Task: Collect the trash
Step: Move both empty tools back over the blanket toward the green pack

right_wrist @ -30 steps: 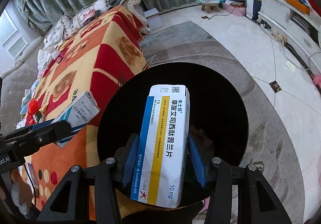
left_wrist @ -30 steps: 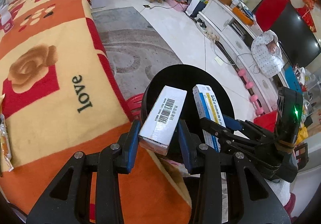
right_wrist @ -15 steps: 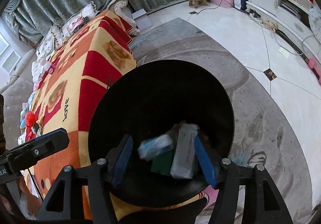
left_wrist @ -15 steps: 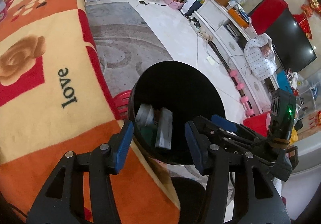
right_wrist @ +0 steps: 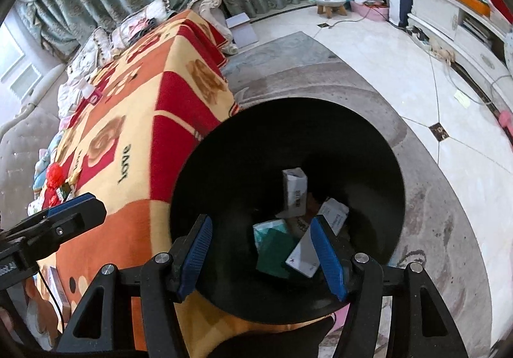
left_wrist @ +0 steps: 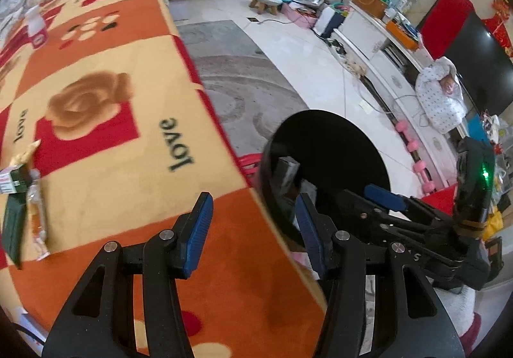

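Note:
A black round trash bin [right_wrist: 224, 172] stands beside the blanket-covered table [right_wrist: 134, 107]; it also shows in the left wrist view [left_wrist: 352, 146]. Several boxes lie inside, among them a white barcoded box [right_wrist: 294, 192] and a green box [right_wrist: 274, 247]. My right gripper [right_wrist: 263, 245] is open and empty above the bin's near rim. My left gripper [left_wrist: 253, 226] is open and empty over the table's edge, next to the bin. A green box [left_wrist: 14, 213] and a snack wrapper [left_wrist: 37, 220] lie on the table at the left.
The orange, red and yellow "love" blanket [left_wrist: 105, 120] covers the table. A small white bottle [left_wrist: 37, 26] stands at its far end. A grey rug [right_wrist: 449, 229] and white tiled floor [left_wrist: 288, 46] lie beyond the bin. A TV cabinet [left_wrist: 400, 69] runs along the right.
Both grippers opened and let their medicine boxes fall into the bin, where they now lie. My left gripper has since swung left over the table.

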Action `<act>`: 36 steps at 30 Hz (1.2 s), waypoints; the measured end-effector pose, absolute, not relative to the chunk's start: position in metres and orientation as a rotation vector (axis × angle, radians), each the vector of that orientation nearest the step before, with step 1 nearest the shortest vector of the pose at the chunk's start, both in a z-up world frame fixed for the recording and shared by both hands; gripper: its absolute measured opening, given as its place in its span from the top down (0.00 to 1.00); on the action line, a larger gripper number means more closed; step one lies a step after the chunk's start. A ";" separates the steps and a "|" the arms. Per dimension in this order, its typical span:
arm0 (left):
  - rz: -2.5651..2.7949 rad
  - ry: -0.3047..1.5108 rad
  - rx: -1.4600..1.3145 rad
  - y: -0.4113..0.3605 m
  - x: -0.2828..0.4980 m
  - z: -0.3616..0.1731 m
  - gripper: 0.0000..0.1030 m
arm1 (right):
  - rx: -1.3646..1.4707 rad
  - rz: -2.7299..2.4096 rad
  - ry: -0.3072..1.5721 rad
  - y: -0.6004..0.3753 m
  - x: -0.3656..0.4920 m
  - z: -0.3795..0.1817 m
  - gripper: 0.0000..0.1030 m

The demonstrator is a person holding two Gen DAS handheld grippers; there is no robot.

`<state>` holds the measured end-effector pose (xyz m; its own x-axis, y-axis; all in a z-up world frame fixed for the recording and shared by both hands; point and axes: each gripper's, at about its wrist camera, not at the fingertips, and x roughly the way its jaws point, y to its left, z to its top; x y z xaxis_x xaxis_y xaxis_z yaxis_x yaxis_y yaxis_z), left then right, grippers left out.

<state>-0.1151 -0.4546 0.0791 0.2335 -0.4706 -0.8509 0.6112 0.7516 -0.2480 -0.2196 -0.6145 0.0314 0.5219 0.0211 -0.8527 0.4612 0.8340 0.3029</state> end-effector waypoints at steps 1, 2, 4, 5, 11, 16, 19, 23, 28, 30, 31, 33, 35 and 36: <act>-0.738 1.106 0.145 -0.450 -0.114 0.079 0.50 | 0.537 -0.275 0.996 -0.611 -0.218 0.034 0.40; -0.724 1.100 0.142 -0.444 -0.113 0.080 0.50 | 0.531 -0.271 0.995 -0.608 -0.217 0.035 0.40; -0.700 1.091 0.139 -0.436 -0.112 0.080 0.50 | 0.520 -0.261 0.993 -0.601 -0.213 0.039 0.40; -0.685 1.085 0.140 -0.430 -0.110 0.080 0.50 | 0.513 -0.255 0.993 -0.596 -0.211 0.041 0.40; -0.617 1.058 0.154 -0.398 -0.103 0.085 0.50 | 0.476 -0.217 0.997 -0.570 -0.198 0.048 0.39; -0.582 1.065 0.125 -0.369 -0.094 0.087 0.50 | 0.439 -0.172 1.005 -0.542 -0.182 0.053 0.38; -0.561 1.059 0.119 -0.351 -0.090 0.089 0.50 | 0.422 -0.142 1.011 -0.525 -0.174 0.055 0.37; -0.532 1.049 0.104 -0.322 -0.084 0.094 0.50 | 0.396 -0.106 1.017 -0.504 -0.162 0.059 0.36; -0.467 1.026 0.083 -0.277 -0.075 0.100 0.50 | 0.365 -0.061 1.029 -0.476 -0.148 0.061 0.34; -0.432 1.014 0.084 -0.258 -0.071 0.102 0.50 | 0.355 -0.044 1.036 -0.465 -0.142 0.060 0.33; -0.419 1.010 0.087 -0.251 -0.070 0.102 0.50 | 0.352 -0.038 1.040 -0.460 -0.139 0.059 0.33; -0.392 1.004 0.090 -0.233 -0.067 0.102 0.50 | 0.344 -0.022 1.048 -0.449 -0.132 0.059 0.33; -0.379 1.005 0.085 -0.217 -0.063 0.100 0.50 | 0.336 -0.007 1.054 -0.439 -0.127 0.059 0.32; -0.369 1.007 0.079 -0.206 -0.062 0.098 0.50 | 0.329 0.001 1.057 -0.434 -0.124 0.059 0.32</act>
<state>-0.0618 -0.2056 0.0984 0.4782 -0.2656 -0.8372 0.3375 0.9356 -0.1040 -0.1243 -0.4341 0.0591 0.4964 0.1581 -0.8536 0.1559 0.9510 0.2668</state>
